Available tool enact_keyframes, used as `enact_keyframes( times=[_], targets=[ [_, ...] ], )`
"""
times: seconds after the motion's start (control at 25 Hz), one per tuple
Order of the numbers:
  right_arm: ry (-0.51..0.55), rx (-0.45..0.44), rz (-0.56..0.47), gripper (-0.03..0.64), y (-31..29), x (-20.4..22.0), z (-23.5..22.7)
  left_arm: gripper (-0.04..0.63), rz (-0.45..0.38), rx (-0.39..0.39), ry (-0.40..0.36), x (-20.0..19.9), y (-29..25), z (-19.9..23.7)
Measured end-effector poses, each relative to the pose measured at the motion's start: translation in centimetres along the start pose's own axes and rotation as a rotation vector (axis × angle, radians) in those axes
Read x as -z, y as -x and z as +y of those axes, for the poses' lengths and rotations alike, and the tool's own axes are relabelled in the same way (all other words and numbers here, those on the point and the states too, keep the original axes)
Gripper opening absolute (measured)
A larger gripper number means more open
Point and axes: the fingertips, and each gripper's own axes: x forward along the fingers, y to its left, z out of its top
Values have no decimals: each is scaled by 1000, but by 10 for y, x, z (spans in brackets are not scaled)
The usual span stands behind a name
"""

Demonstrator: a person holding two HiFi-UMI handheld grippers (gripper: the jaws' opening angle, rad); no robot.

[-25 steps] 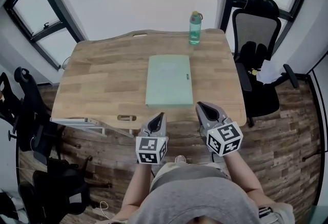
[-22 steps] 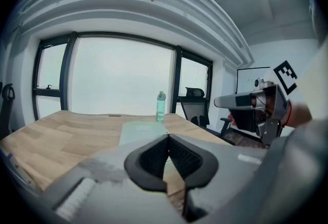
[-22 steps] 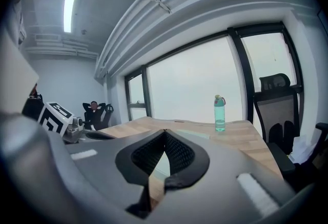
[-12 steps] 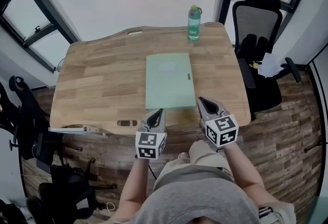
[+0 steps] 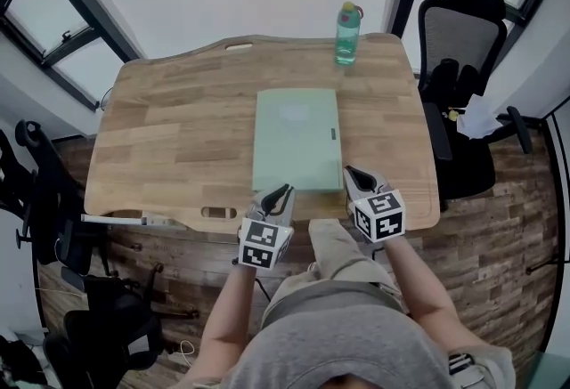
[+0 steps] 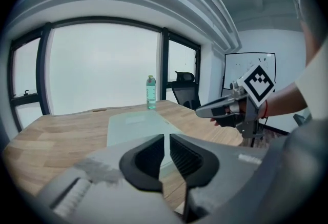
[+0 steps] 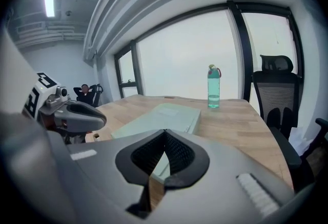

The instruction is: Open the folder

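Lying flat on the surface (image 5: 178,138), the folder (image 5: 297,140) runs lengthwise away from the person. The left hand-held gripper (image 5: 283,192) hovers at its near short edge, the right hand-held gripper (image 5: 350,172) beside its near right corner; both are pressed together, empty.

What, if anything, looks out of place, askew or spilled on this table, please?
Nothing stands out. The green folder lies flat and closed, roughly square to the wooden table; the bottle stands upright near the far edge, with no spill.
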Motion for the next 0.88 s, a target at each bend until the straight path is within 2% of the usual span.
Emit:
enact_keyframes(
  times=[0.12,0.32,0.52,0.72,0.88],
  targets=[
    [3,-10,41,-2,-19,10,-7,47,45,33,-28,12,-13,0],
    [12,-20,113,-2,-45,27,-20,172,127,66,-142,29,-36,3],
    [23,-35,167,-1,-64,39,-30,249,203,52,-175,48,-51,13],
    [15,-54,208,-2,-77,48,-33,304,266,50,-269,62,-61,16],
    [27,-67,238,0,-83,56,-33,358,283,26,-336,67,-67,19]
  ],
)
